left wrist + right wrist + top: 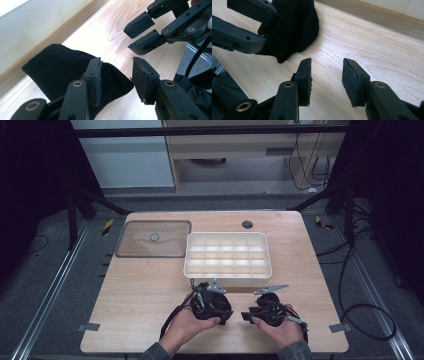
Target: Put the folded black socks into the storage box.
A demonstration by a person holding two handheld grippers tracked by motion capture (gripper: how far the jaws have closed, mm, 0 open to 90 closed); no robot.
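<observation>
Both grippers sit low at 6 o'clock on the counter (145,285), just in front of the white divider tray (227,254). Black cloth (62,67) lies on the wood right by the left gripper (116,75), jaws apart, nothing pinched; one pad rests over the fabric, prob. lining up a pick. Right gripper (327,77) also apart, empty, cloth at its 11 o'clock. Clear lid (154,238) is parked at 10 o'clock, so the tray's open for loading.

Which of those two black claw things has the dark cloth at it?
The left tool. The black cloth lies on the table under and behind one of its jaws. The right tool has only bare wood between its jaws, with the cloth off to its side.
</observation>
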